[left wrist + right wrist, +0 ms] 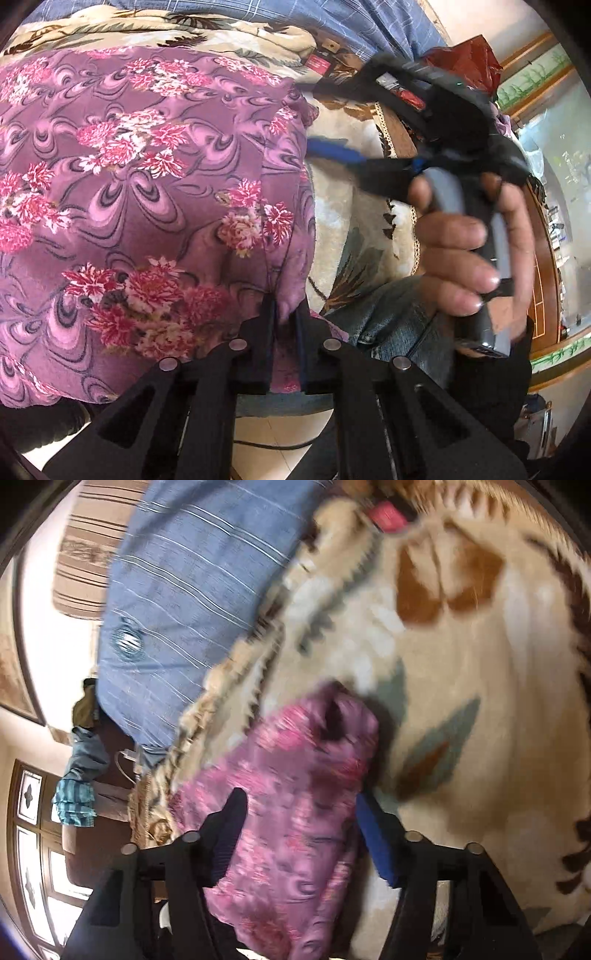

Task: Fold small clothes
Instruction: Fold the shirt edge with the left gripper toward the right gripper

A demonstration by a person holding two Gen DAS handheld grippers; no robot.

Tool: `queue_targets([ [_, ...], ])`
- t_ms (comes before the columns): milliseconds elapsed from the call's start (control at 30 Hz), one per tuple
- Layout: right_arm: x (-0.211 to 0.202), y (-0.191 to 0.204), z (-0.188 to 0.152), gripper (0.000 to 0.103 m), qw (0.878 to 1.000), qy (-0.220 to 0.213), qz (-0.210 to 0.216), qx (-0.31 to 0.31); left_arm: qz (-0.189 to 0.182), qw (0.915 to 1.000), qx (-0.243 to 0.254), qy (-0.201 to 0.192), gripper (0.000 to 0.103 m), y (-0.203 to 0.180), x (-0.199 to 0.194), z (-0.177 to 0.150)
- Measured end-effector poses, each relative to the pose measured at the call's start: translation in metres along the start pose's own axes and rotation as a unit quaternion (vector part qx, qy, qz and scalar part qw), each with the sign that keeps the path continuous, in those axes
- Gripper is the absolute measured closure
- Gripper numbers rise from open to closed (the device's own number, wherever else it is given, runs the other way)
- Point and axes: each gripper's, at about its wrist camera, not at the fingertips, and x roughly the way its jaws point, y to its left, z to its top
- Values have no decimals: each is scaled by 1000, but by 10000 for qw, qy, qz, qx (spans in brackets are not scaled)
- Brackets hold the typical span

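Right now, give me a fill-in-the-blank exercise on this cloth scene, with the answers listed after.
1. The left gripper is shut on the ___ floral cloth.
2. The right gripper has its jaws ___, cloth between them.
3. The cloth lies on a cream ___.
4. The pillow is ___ with stripes.

Answers: purple; open; blanket; blue

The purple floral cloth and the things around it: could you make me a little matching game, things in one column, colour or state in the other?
Things:
1. left gripper
2. right gripper
3. pillow
4. blanket

Colour or state:
A. cream with brown leaf print
B. blue with thin pale stripes
C. shut on the cloth's edge
D. jaws apart, cloth lying between them

Pairs: 1-C, 2-D, 3-B, 4-A
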Motion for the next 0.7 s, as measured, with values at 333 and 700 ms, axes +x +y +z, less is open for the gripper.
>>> queue_targets([
  [333,15,-5,-2,91,9999,47,-7,-96,-297,9995,-65,-104,96,7,-12,4],
  [700,-4,46,-15,92,9939,-383,390,-961,-622,9974,-87,-340,96,23,-49,-5],
])
